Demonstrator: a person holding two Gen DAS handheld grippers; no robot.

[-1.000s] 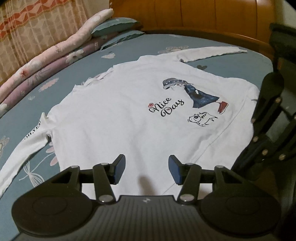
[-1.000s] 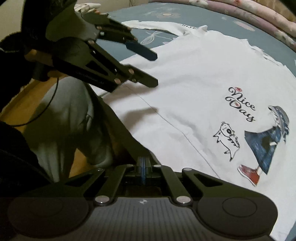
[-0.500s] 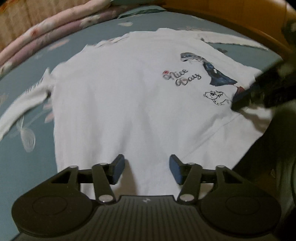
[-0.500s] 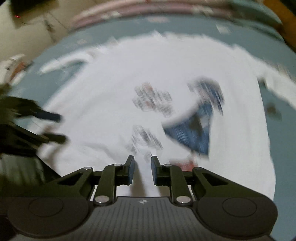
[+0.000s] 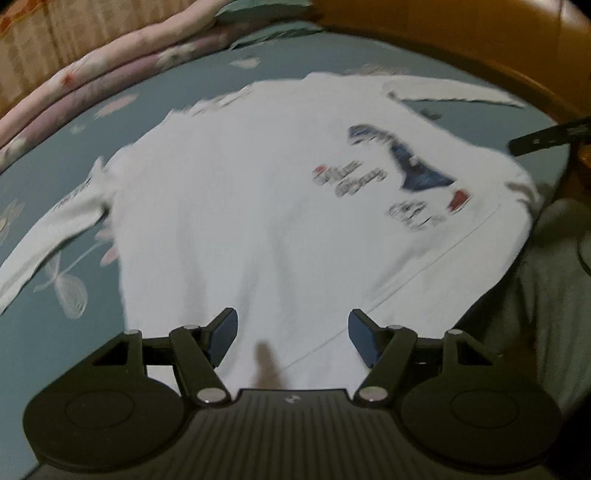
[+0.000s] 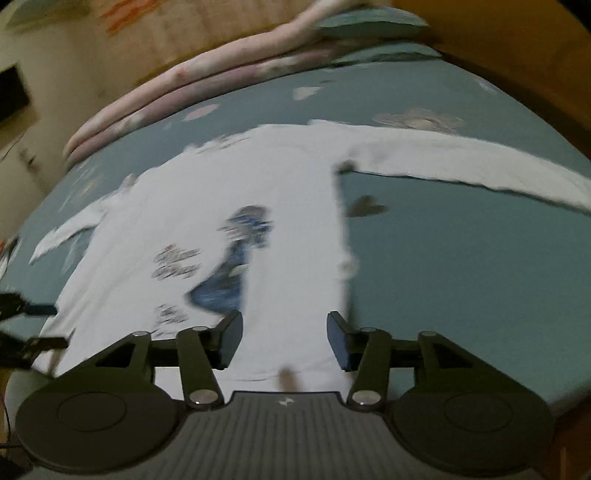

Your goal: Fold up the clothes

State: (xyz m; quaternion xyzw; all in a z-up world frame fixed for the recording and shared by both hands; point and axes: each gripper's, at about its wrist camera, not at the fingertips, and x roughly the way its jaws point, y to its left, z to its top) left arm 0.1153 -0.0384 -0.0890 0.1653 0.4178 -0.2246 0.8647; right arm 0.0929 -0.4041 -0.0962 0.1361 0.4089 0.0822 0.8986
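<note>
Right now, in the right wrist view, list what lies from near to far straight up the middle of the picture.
right gripper, jaws opening with nothing between them → white shirt lying flat → teal floral bedsheet → folded pink quilts → curtain.

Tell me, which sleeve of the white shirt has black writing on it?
The sleeve stretched out at the left of the left wrist view, over the flower print on the blue sheet. The other sleeve, up by the wooden bed frame, looks plain white.
</note>
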